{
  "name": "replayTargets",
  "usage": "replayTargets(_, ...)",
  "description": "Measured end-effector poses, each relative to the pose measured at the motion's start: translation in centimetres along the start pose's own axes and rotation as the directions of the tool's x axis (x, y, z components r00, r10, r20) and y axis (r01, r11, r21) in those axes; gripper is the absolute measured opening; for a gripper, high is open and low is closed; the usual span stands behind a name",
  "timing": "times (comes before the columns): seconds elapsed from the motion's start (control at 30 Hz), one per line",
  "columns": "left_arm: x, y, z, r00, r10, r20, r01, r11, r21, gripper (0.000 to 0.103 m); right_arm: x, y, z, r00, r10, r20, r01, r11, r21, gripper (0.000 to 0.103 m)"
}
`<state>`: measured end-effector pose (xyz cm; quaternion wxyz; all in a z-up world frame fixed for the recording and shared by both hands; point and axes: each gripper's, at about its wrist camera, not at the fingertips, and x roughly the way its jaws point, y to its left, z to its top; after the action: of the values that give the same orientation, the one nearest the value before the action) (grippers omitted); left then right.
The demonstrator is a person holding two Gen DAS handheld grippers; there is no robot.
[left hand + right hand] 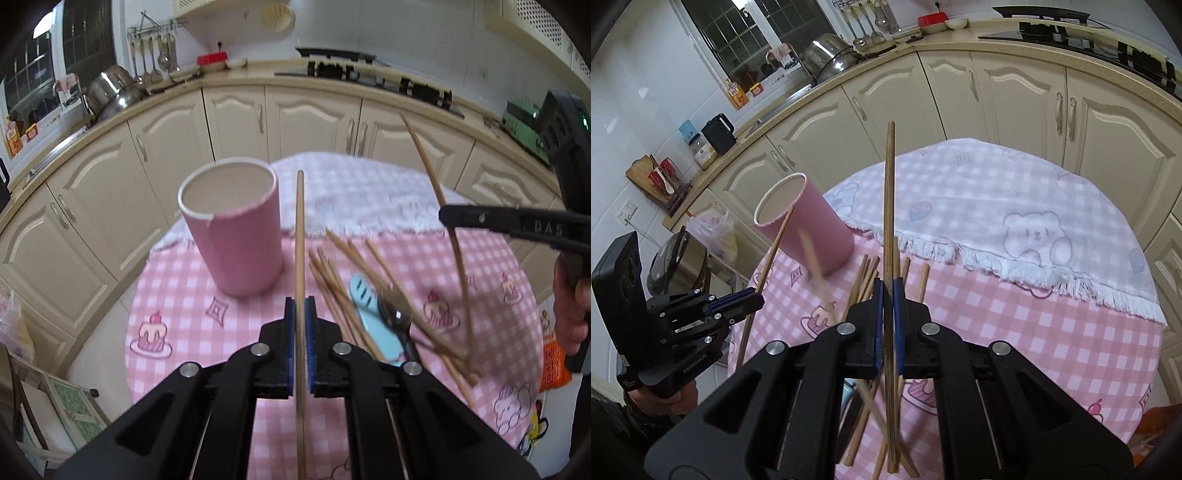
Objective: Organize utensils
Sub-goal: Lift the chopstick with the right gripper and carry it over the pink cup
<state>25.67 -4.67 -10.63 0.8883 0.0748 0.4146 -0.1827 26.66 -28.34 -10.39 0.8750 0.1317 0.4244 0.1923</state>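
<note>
Left tool [300,306]: clamped on one chopstick [300,236] | right tool [888,295]: clamped on chopsticks [888,206] | cup [232,229]: upright on table [184,295], empty | pile [354,288]: loose beside cup | step: carry to cup | next: tilt sticks upright over rim, release.

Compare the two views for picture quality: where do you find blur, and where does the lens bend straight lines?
Left wrist view: the chopstick in the right gripper smears from motion; the counter edge bows. Right wrist view: a chopstick before the pink cup is blurred; the cabinets curve, corners darken.
</note>
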Motion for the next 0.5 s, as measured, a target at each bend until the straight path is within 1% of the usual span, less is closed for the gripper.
replayTargets(0.17, -1.2, 0.5, 1.4, 0.994, 0.01, 0.112, -0.005, 0.999, -0.043, 0.005, -1.2, 0.8, 0.9, 0.998, 0.018, 0.057, -0.018, 1.0, -0.013, 0.006)
replayTargets(0.27, -2.7, 1.2, 2.4, 0.981, 0.005, 0.196, 0.01, 0.997, -0.078, 0.005, -1.9, 1.3, 1.6, 0.995, 0.035, 0.095, -0.033, 0.999, -0.024, 0.006)
replayTargets(0.3, -3.4, 1.5, 2.8, 0.973, 0.006, 0.232, 0.015, 0.996, -0.088, 0.005, -2.1, 1.6, 1.9, 0.993, 0.044, 0.109, -0.041, 0.999, -0.028, 0.006)
replayTargets(0.37, -4.4, 2.0, 3.5, 0.96, 0.01, 0.28, 0.019, 0.995, -0.101, 0.005, -2.4, 2.1, 2.5, 0.99, 0.057, 0.129, -0.052, 0.998, -0.041, 0.006)
replayTargets(0.4, -4.9, 2.3, 4.0, 0.951, 0.013, 0.31, 0.022, 0.994, -0.11, 0.005, -2.5, 2.4, 2.7, 0.988, 0.062, 0.138, -0.056, 0.997, -0.049, 0.006)
replayTargets(0.47, -5.7, 2.8, 4.6, 0.937, 0.027, 0.349, 0.018, 0.992, -0.127, 0.005, -2.7, 3.0, 3.2, 0.986, 0.07, 0.151, -0.062, 0.996, -0.061, 0.006)
replayTargets(0.5, -6.3, 3.2, 5.1, 0.926, 0.034, 0.377, 0.019, 0.99, -0.137, 0.005, -2.9, 3.4, 3.5, 0.984, 0.077, 0.16, -0.066, 0.995, -0.071, 0.006)
